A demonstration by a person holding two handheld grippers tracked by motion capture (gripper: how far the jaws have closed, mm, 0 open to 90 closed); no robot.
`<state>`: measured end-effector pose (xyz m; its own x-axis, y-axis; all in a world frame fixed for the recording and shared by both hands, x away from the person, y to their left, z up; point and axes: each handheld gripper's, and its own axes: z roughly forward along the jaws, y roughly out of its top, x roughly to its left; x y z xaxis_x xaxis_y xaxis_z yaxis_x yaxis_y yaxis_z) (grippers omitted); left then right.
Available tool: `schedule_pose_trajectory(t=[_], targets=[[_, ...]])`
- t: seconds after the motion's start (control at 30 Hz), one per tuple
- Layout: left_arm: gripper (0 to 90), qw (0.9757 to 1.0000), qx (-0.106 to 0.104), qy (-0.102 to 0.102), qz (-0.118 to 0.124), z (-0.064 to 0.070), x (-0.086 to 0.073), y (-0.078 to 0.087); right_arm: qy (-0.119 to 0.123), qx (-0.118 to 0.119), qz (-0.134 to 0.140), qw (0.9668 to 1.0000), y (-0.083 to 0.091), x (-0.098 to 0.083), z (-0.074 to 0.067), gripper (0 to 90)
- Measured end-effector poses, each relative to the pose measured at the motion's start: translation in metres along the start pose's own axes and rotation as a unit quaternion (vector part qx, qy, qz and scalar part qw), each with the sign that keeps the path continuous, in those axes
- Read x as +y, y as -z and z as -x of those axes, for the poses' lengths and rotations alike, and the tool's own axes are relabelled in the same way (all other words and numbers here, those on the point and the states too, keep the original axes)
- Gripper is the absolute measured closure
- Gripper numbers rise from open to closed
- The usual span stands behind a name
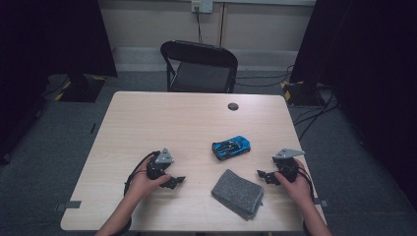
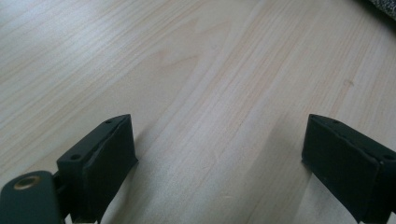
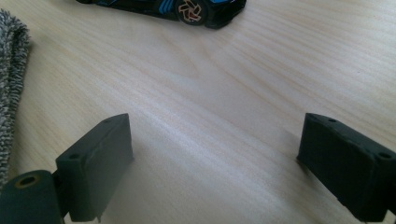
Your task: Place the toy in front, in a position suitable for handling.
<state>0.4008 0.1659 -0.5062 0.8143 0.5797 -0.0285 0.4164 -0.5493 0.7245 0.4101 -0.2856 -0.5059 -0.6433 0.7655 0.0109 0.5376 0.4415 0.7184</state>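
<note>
Left gripper [image 1: 178, 181]: rested on table, near-left side, jaws spread wide w/ nothing between; bare wood ahead in its own view. Judged a ready posture, not a grip.
Right gripper [image 1: 261, 174]: rested on table, near-right side, jaws likewise wide apart, empty. Pointed inward toward the work items.
Toy car [image 1: 231, 147]: blue/black, upright on wheels, centre-right of table, untouched. Lay ahead of right gripper, rear wheel [image 3: 188, 10] visible at top of that gripper's view. Nearer right than left, so right judged the likelier to reach it.
Cloth [image 1: 238, 192]: grey, folded, flat near front edge, between the two grippers, closer to right; just this side of car, apart from it. Edge showed at left of right gripper view [image 3: 10, 70].
Table [image 1: 147, 123]: light wood.
Layout rationale: car and cloth sat centrally, within reach of both hands; grippers parked either side, clear of both. Judged start position, work not yet begun.
Chair [image 1: 199, 66]: black, beyond far edge, not involved.
</note>
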Motion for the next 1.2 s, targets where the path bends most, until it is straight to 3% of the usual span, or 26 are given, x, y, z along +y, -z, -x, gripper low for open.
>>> schedule_pose_trajectory(t=[0.27, 0.47, 0.67, 0.73, 0.77, 0.83, 0.93, 1.07, 1.2], targets=[[6.7, 1.0, -0.001, -0.006, -0.003, 0.0, 0.0, 0.0, -0.001, 0.0, -0.001, 1.0, 0.0, 0.0, 0.0, 9.1], [0.0, 0.9999, 0.004, 0.004, -0.014, 0.006, 0.002, -0.003, -0.001, 0.0, -0.001, 1.0, 0.0, 0.0, 0.0, 9.2], [3.4, 0.9999, 0.003, 0.01, -0.007, 0.007, 0.004, -0.003, -0.001, 0.0, -0.001, 1.0, 0.0, 0.0, 0.0, 9.1], [14.4, 0.9998, 0.01, 0.017, -0.002, 0.007, 0.008, -0.003, 0.0, 0.001, -0.001, 1.0, 0.0, 0.0, 0.0, 9.2], [19.7, 0.9995, 0.007, 0.029, -0.004, 0.007, 0.01, -0.003, 0.0, 0.001, -0.001, 1.0, 0.0, 0.0, 0.0, 9.2], [14.5, 0.999, 0.006, 0.044, -0.006, 0.006, 0.013, -0.003, 0.0, 0.001, -0.001, 1.0, 0.0, 0.0, 0.0, 9.2], [15.5, 0.9978, 0.003, 0.066, 0.0, 0.005, 0.018, -0.004, 0.0, 0.001, -0.001, 1.0, 0.0, 0.0, 0.0, 9.2], [15.8, 0.9972, 0.001, 0.074, 0.009, 0.004, 0.027, -0.006, 0.0, 0.001, -0.001, 1.0, 0.0, 0.0, 0.0, 9.1], [15.8, 0.9974, -0.002, 0.07, 0.015, 0.006, 0.039, -0.012, 0.0, 0.002, 0.0, 1.0, 0.0, 0.0, 0.0, 9.1]])
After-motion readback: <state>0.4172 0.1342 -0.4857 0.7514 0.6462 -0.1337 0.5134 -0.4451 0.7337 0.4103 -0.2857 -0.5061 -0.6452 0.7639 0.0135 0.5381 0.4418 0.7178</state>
